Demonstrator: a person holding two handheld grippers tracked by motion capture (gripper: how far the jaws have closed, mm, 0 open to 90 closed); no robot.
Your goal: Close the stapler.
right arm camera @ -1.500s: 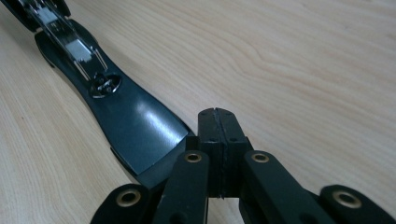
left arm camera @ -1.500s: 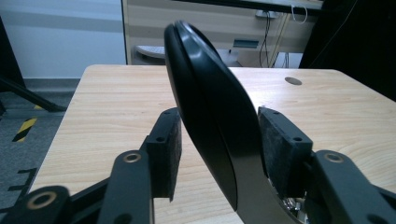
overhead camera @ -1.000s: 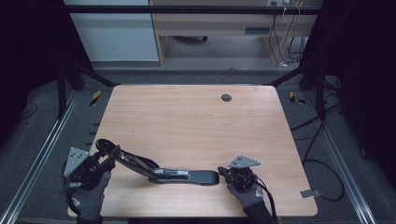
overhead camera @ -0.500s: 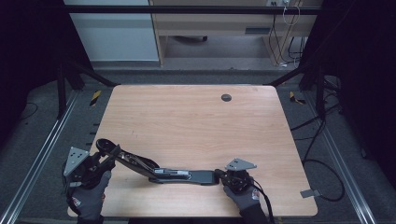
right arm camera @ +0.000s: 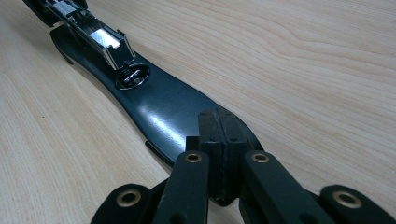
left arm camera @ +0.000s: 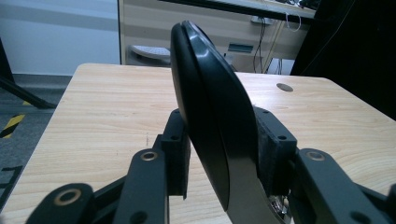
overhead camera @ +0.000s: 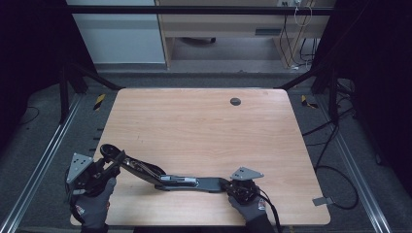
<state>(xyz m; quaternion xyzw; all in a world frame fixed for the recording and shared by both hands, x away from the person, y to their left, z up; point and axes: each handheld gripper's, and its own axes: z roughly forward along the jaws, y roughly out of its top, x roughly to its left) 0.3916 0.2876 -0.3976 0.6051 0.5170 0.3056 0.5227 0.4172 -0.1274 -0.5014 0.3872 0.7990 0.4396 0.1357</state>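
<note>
While the stapler [overhead camera: 170, 178] lies opened out on the table [overhead camera: 204, 126], its raised handle is being clamped by the left gripper [left arm camera: 219, 163] and its base is being pressed by the closed right gripper [right arm camera: 219, 140].

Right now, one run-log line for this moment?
left gripper: shut on stapler arm | right gripper: shut, pressing stapler base | table

Glossy black plastic stapler [right arm camera: 163, 109], wood-grain table [overhead camera: 204, 126]

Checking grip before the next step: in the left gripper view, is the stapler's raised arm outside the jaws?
No, the stapler's raised arm stands between the left gripper's two pads.
</note>
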